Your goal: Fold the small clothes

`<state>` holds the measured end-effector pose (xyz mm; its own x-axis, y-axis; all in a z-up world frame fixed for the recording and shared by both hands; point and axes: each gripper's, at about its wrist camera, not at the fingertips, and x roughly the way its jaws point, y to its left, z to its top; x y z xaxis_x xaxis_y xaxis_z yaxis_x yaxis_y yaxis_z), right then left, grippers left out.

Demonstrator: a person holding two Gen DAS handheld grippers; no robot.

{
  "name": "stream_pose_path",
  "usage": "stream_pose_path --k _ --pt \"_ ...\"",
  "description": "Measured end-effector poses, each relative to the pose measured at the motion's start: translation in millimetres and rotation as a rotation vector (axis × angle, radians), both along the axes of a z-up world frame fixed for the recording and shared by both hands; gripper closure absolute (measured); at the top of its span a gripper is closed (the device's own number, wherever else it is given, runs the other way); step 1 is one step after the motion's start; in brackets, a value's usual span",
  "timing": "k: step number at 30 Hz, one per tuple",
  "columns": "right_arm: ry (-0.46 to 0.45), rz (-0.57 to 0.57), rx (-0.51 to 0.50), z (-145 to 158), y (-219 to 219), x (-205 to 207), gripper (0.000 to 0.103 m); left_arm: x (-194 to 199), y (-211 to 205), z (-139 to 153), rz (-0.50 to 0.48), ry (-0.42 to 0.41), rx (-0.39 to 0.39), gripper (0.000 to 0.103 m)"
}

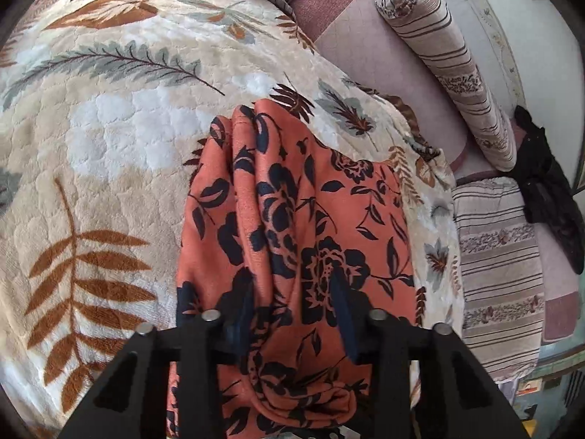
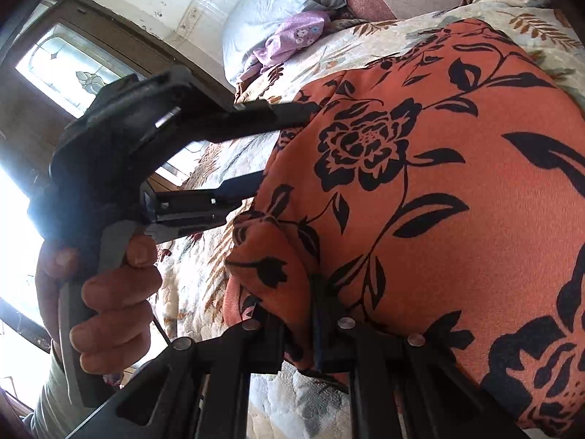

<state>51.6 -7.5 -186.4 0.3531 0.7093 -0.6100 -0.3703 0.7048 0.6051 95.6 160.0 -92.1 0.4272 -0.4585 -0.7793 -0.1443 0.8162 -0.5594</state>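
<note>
An orange garment with a black flower print point(image 1: 310, 201) lies bunched on a cream leaf-patterned blanket point(image 1: 109, 128). My left gripper point(image 1: 292, 292) is shut on a thick fold of it, one dark finger on each side. In the right wrist view the same garment point(image 2: 457, 183) fills the right side. There my right gripper point(image 2: 292, 303) is shut on a folded corner at the garment's near edge. The left gripper point(image 2: 283, 146) comes in from the left and bites the garment's left edge, held by a person's hand point(image 2: 109, 292).
A striped bolster point(image 1: 438, 55) and a striped pillow point(image 1: 501, 274) lie right of the blanket on a pink sheet, with a black cloth point(image 1: 548, 190) beyond. A purple floral cloth point(image 2: 292, 33) and grey fabric lie at the far end. A window point(image 2: 69, 66) is at the left.
</note>
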Motion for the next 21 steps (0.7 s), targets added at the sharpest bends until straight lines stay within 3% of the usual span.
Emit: stream_pose_path --k 1,3,8,10,12,15,16,17,18,19,21 --pt "-0.002 0.002 -0.008 1.0 0.6 -0.4 0.091 1.3 1.1 -1.5 -0.005 0.003 0.01 0.085" --pt "-0.014 0.007 -0.03 5.1 2.6 -1.2 0.091 -1.4 8.6 0.8 0.009 -0.018 -0.013 0.089" --pt "-0.046 0.031 -0.044 21.7 7.2 -9.0 0.089 -38.5 12.4 32.8 0.033 -0.187 0.081 0.09" --pt "-0.066 0.063 -0.072 27.8 14.5 -14.8 0.087 -35.6 18.8 12.6 0.046 -0.141 0.087 0.09" --pt "-0.07 0.098 -0.154 24.1 26.7 -18.8 0.077 -23.9 29.8 -23.8 0.067 -0.032 0.047 0.089" --pt "-0.089 0.14 -0.192 27.6 33.3 -27.9 0.068 -25.5 42.8 -31.1 0.069 -0.044 -0.031 0.087" --pt "-0.092 0.141 -0.174 32.9 30.7 -30.7 0.06 -25.4 43.9 -30.5 0.066 -0.043 -0.035 0.087" --pt "-0.093 0.137 -0.137 39.0 25.8 -32.5 0.042 -24.8 44.3 -31.3 0.062 -0.042 -0.033 0.086" --pt "-0.094 0.119 -0.093 45.2 19.4 -33.4 0.035 -25.5 44.8 -32.5 0.06 -0.042 -0.035 0.086" --pt "-0.099 0.094 -0.053 51.1 12.3 -32.2 0.029 -26.1 45.6 -32.8 0.061 -0.043 -0.041 0.085" --pt "-0.086 0.064 0.016 58.9 4.3 -24.8 0.029 -26.8 45.4 -31.9 0.067 -0.039 -0.044 0.085"
